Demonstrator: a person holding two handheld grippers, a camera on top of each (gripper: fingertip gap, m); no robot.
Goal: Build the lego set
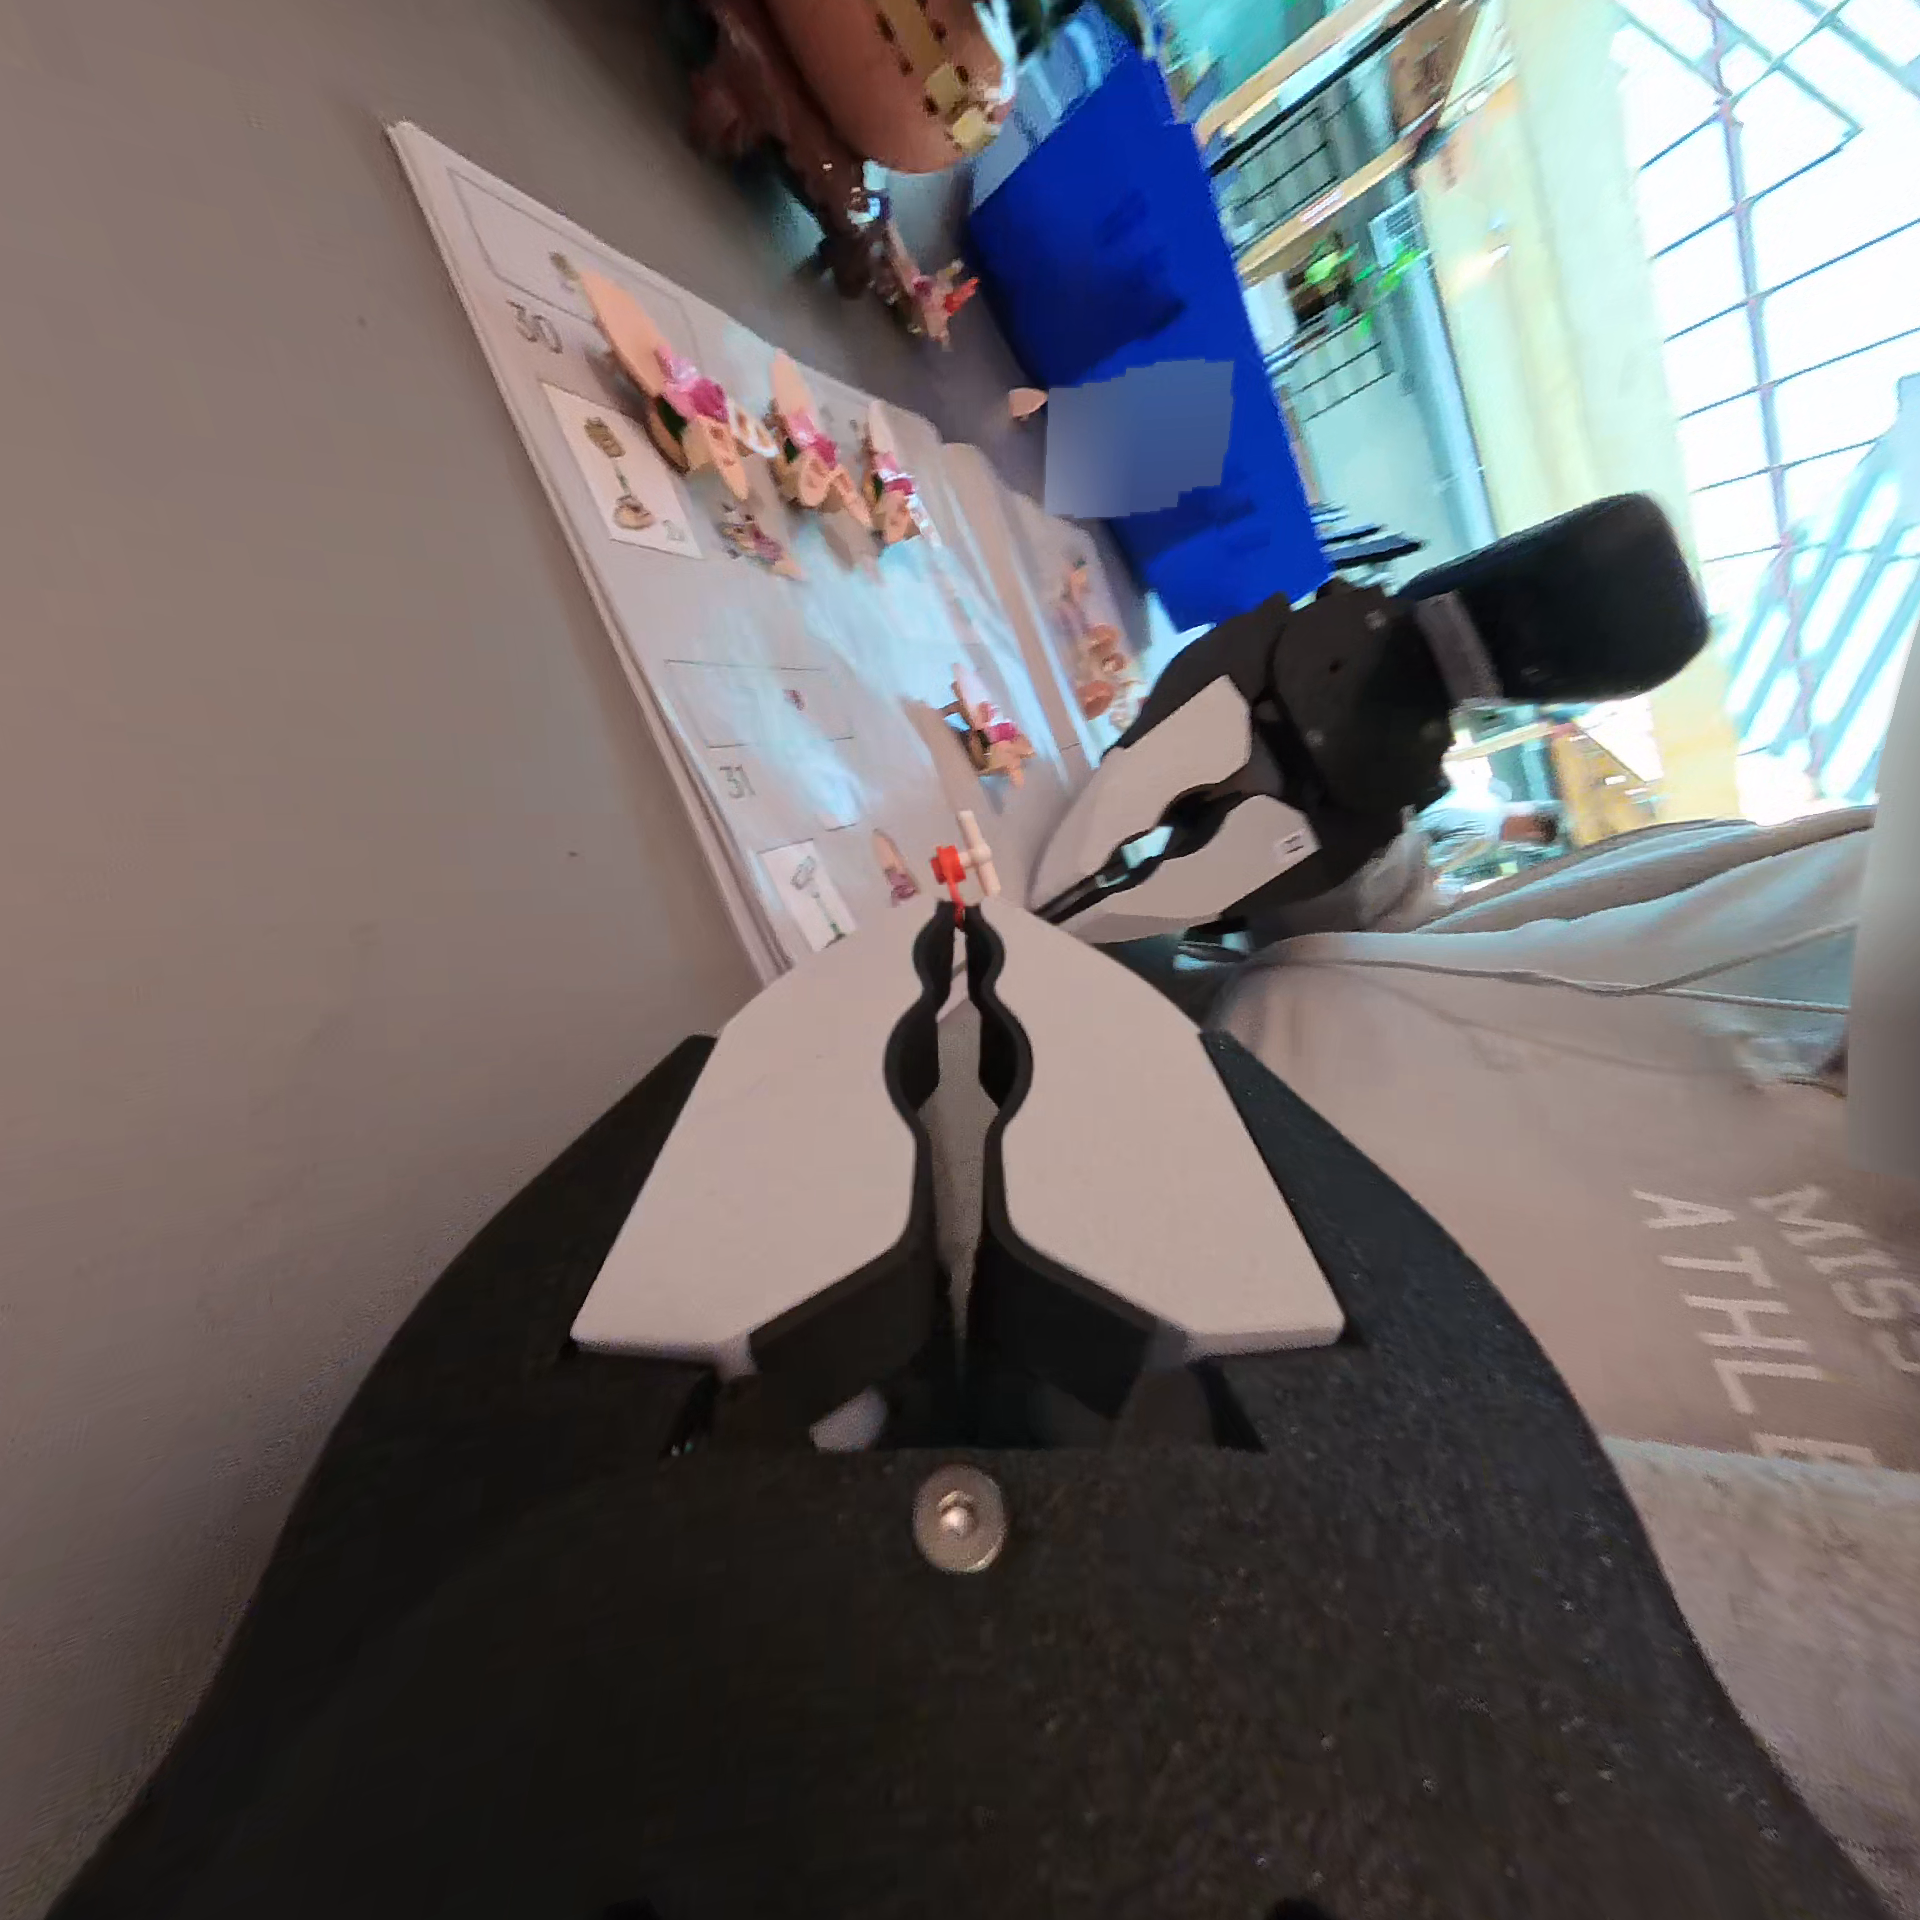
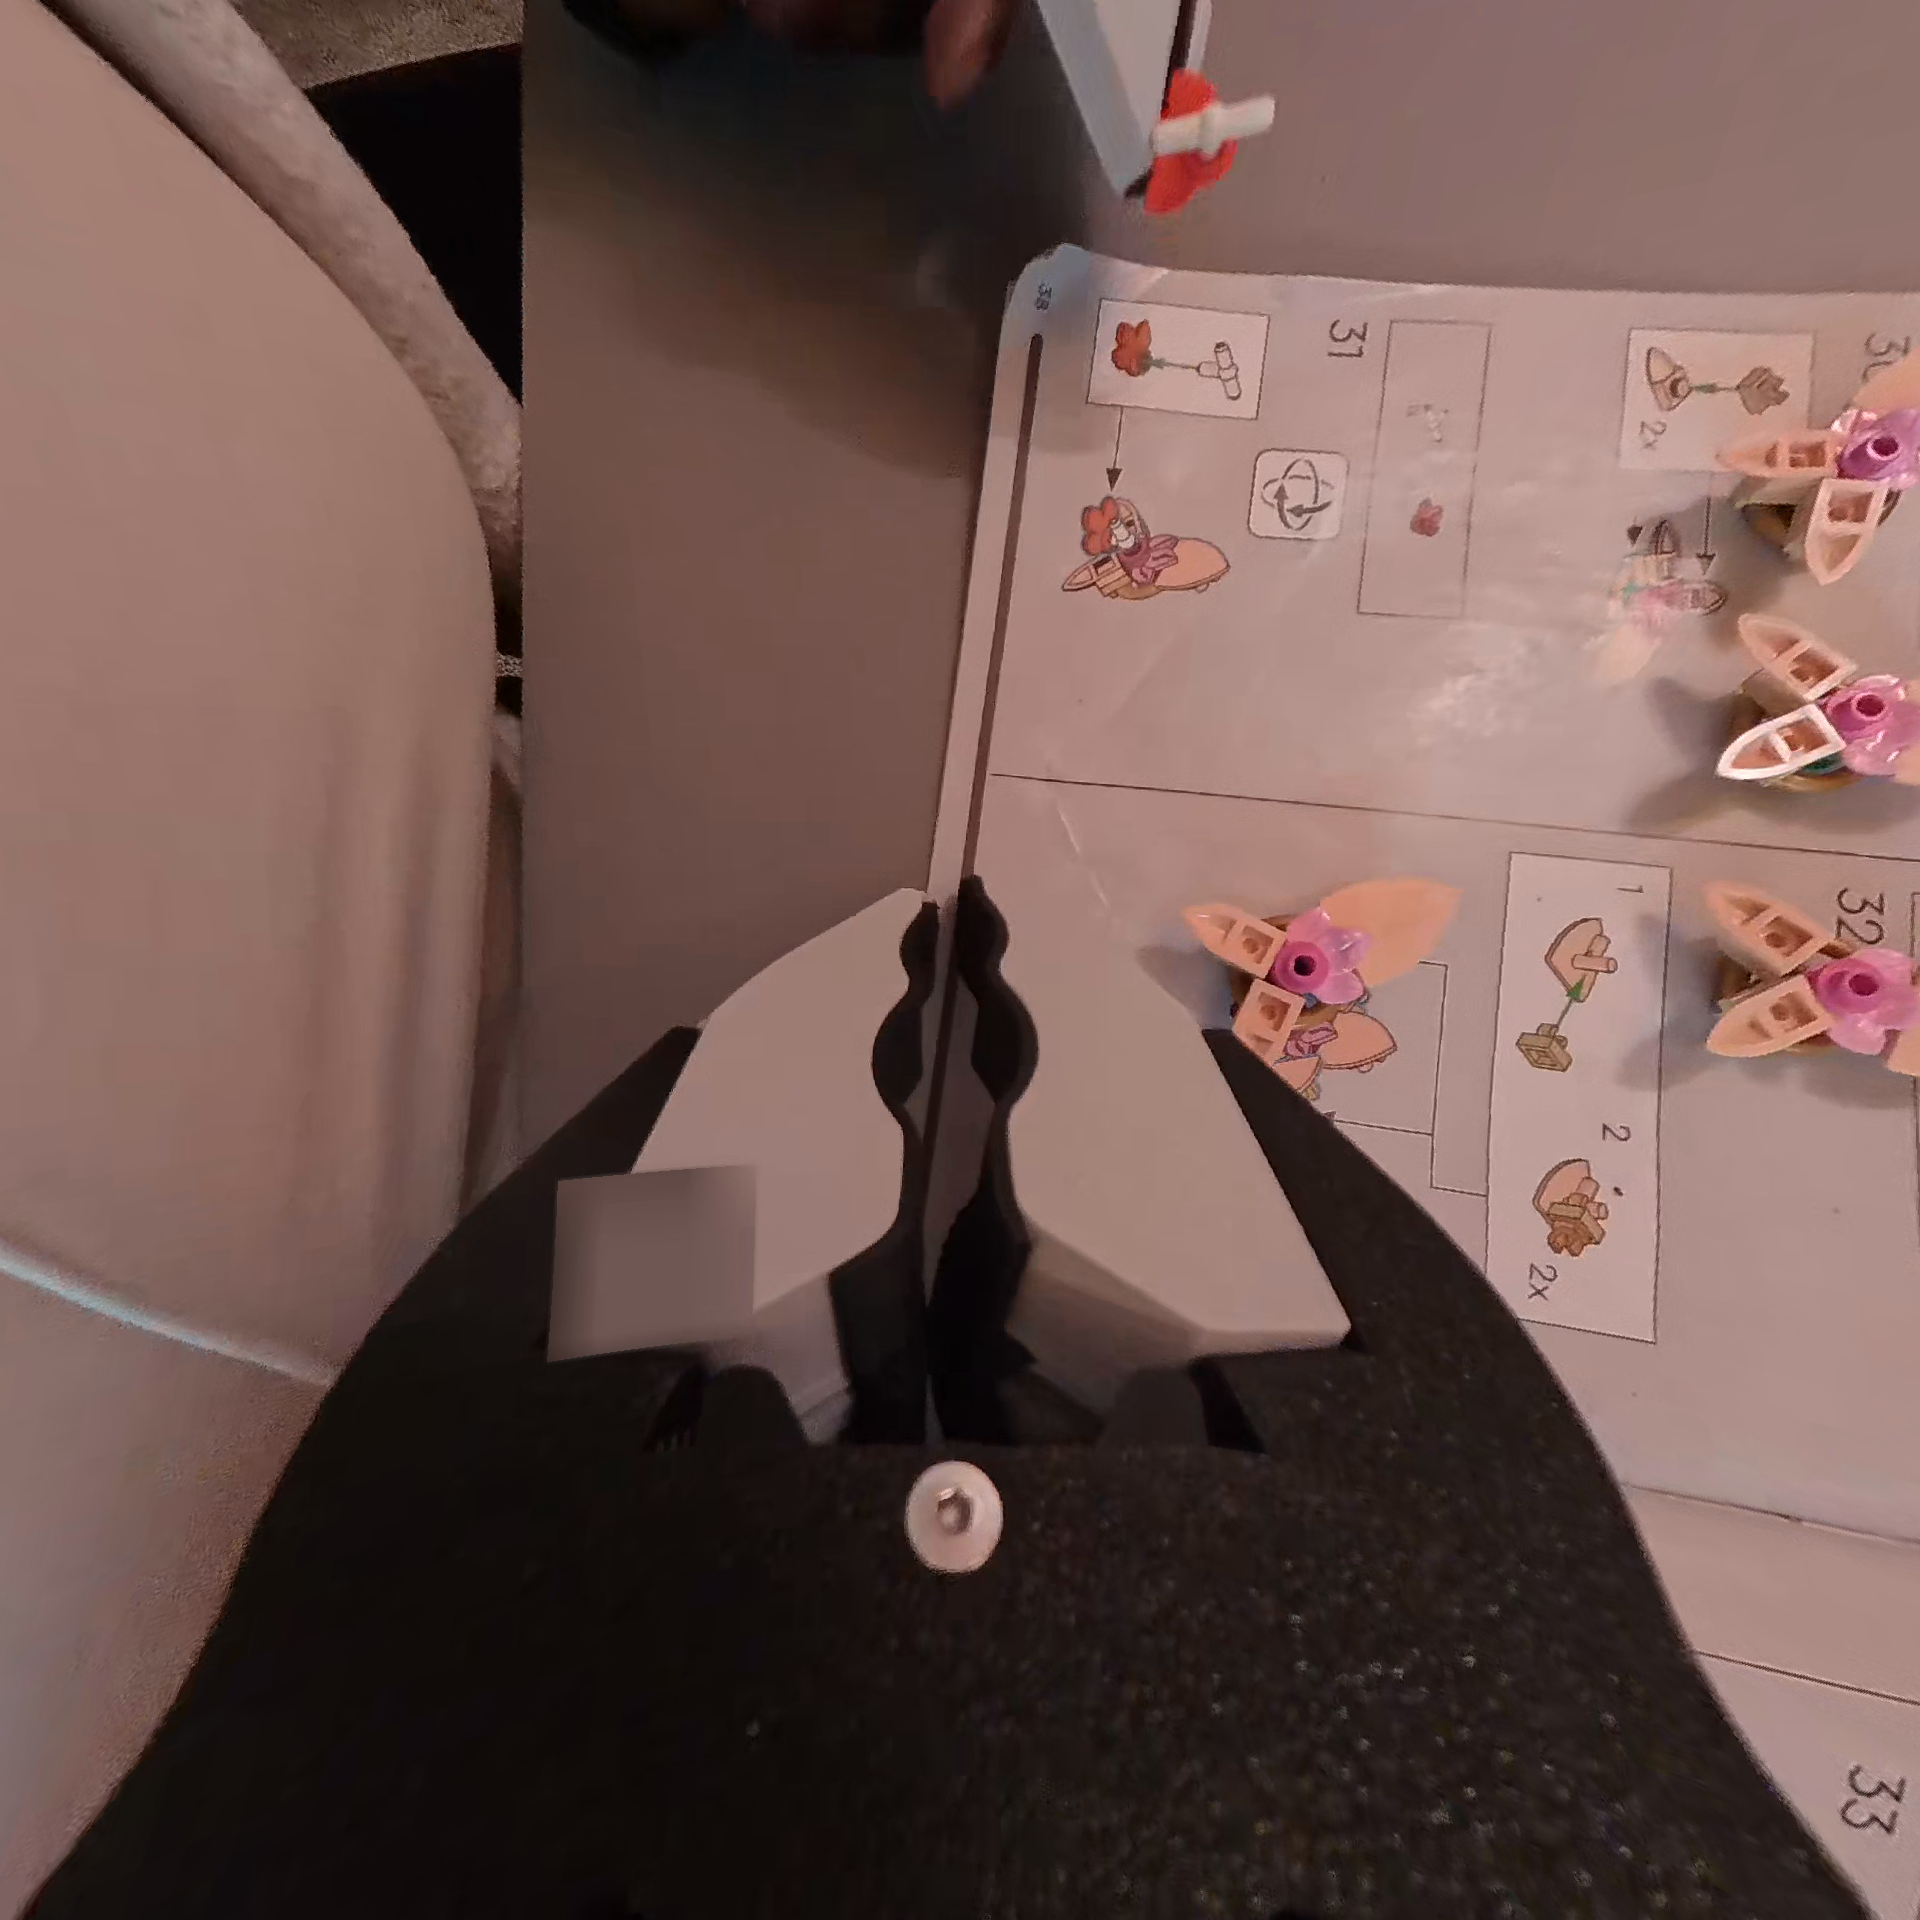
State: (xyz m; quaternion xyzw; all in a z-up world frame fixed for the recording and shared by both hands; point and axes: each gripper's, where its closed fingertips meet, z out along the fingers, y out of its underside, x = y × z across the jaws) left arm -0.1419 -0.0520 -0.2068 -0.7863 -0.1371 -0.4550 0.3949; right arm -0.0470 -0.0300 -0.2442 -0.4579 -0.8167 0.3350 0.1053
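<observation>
My left gripper (image 1: 961, 914) is shut on a red flower piece (image 1: 945, 864) with a white T-shaped bar (image 1: 979, 847) on it, held above the near corner of the open instruction booklet (image 1: 727, 644). The same red flower (image 2: 1184, 171) and white bar (image 2: 1216, 127) show at the top of the right wrist view. My right gripper (image 2: 948, 904) is shut and empty over the booklet's (image 2: 1351, 675) near edge; it also shows in the left wrist view (image 1: 1049, 904). Several pink-and-tan flower builds, such as one (image 2: 1299, 987) and another (image 2: 1818, 727), lie on the pages.
The grey table (image 2: 727, 623) ends at an edge on the left of the right wrist view, with a person's grey garment (image 2: 208, 727) beyond it. A blue box (image 1: 1122, 312) and a brown build (image 1: 862, 83) stand at the far side. Tip to tip, the grippers are about 11 cm apart.
</observation>
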